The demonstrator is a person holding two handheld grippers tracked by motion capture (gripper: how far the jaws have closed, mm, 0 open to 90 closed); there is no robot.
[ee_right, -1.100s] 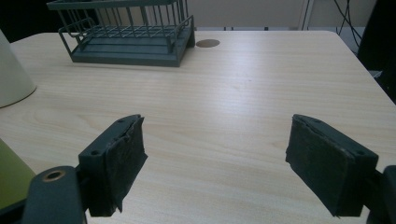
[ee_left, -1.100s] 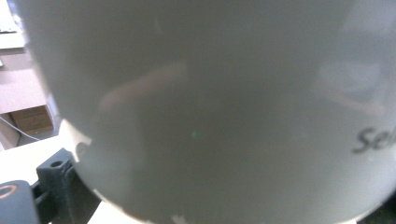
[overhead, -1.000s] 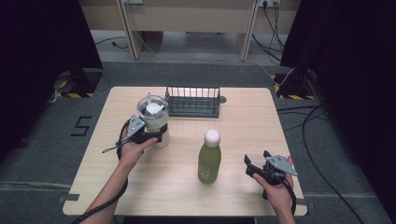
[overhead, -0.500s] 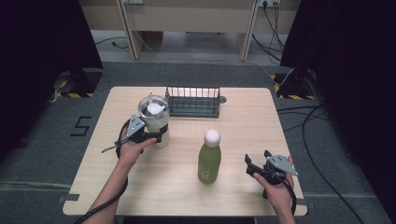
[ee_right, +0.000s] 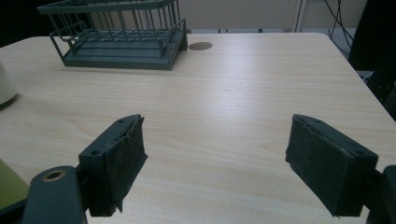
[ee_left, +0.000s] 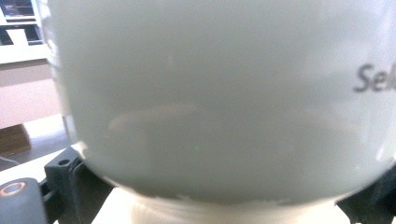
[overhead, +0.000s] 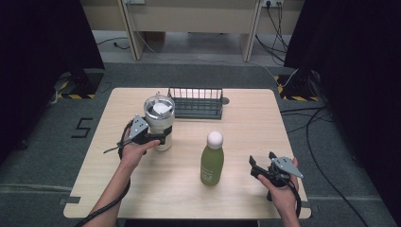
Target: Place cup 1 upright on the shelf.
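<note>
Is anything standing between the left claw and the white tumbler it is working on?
Nothing visible does. In the high view the left claw is right at the white tumbler, its jaws to either side of the body; the green bottle stands apart to the right.

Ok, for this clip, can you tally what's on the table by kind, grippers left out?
Drinking vessels: 2, the white tumbler with a clear lid, between the left gripper's jaws, and the green bottle with a white cap.
Wire racks: 1, the dark rack at the far edge.
Total: 3
</note>
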